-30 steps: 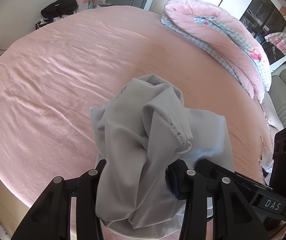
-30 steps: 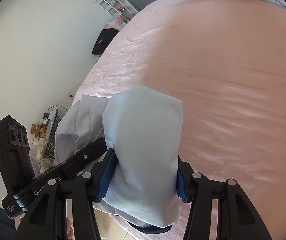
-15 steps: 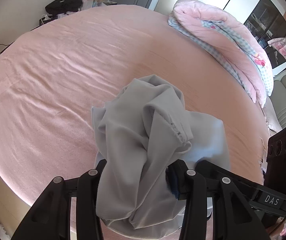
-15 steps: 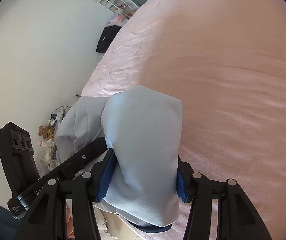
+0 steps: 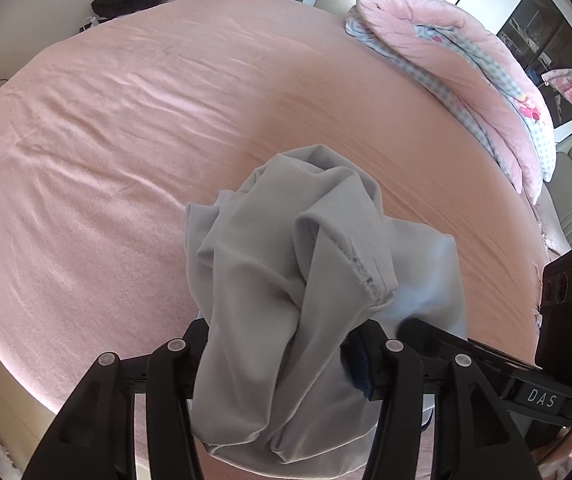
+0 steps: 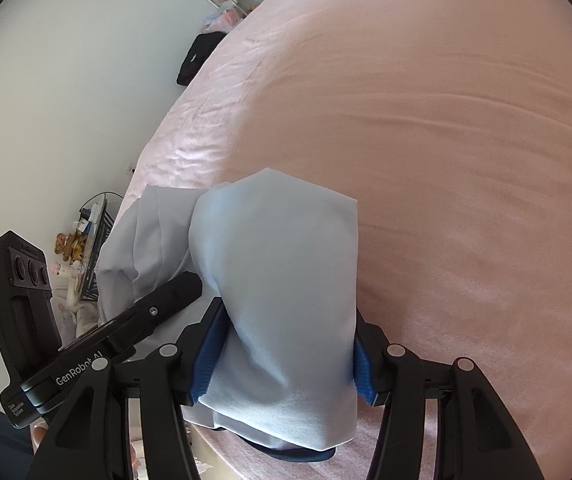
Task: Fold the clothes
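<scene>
holding a bunched pale grey-blue garment point(image 5: 286, 300) over the near edge of the pink bed point(image 5: 126, 140), both grippers grasp it. left gripper point(image 5: 278, 354) has just been opening a bit, cloth still between its jaws. right gripper point(image 6: 286, 354) clamps a smooth fold.

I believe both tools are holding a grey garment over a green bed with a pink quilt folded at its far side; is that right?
Not quite: the bed is pink, not green, as the left wrist view shows. Both the left tool and right tool do hold the grey garment, and the pink quilt lies folded at the far side.
</scene>
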### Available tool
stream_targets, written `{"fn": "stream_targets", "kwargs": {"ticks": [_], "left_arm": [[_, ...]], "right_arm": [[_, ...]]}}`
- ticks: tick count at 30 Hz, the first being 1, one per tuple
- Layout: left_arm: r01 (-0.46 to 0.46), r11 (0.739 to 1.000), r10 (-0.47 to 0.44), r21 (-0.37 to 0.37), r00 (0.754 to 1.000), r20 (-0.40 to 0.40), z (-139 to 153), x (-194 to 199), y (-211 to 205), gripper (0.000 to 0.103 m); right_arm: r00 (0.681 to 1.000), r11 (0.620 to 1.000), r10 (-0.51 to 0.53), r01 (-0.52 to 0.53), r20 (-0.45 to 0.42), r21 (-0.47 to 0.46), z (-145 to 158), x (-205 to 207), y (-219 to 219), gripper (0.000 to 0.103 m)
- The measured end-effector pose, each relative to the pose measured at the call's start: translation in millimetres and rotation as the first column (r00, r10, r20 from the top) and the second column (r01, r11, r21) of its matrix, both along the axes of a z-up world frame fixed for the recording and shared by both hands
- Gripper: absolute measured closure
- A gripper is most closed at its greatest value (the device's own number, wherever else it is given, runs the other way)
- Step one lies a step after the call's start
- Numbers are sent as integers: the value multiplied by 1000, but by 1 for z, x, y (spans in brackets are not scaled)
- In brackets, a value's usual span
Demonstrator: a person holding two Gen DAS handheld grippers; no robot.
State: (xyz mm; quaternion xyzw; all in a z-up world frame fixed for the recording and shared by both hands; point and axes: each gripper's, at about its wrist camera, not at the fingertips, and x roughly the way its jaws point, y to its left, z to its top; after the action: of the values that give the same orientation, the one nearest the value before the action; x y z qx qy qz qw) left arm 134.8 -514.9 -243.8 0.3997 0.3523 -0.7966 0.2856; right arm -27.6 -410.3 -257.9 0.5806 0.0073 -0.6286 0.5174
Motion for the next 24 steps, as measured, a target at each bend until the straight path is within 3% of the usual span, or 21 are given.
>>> {"fn": "stream_targets", "kwargs": {"ticks": [3,6,9,14,19,20,21,22,24], "left_arm": [[-38,998,38,42,999,3,3,4,-1,42],[-59,998,58,33,998,19,15,7,1,39],[-41,994,51,-103,994,96,35,4,12,39],[18,956,37,-293,983,181,66,0,33,39],[59,897,14,-437,987,163,87,-4,47,39],[57,886,12,-460,989,144,91,-5,48,39],[56,877,1,-477,993,118,95,-3,52,41],[60,872,-15,-486,995,96,97,-3,54,42],[83,877,-39,-473,994,102,97,-9,55,70]], "right_arm": [[1000,1000,3,-3,-6,0,0,-1,0,40],[995,999,7,-2,-97,49,10,1,-1,28],[980,998,16,-3,-197,65,29,2,1,28],[946,999,-11,23,-325,33,63,-2,12,28],[924,999,-35,32,-381,-12,80,-1,19,29],[921,999,-39,31,-387,-27,82,0,21,38],[921,999,-40,30,-389,-32,84,1,22,60],[924,999,-31,21,-382,-32,83,2,21,69],[932,1000,-13,4,-363,-24,79,3,18,82]]}}
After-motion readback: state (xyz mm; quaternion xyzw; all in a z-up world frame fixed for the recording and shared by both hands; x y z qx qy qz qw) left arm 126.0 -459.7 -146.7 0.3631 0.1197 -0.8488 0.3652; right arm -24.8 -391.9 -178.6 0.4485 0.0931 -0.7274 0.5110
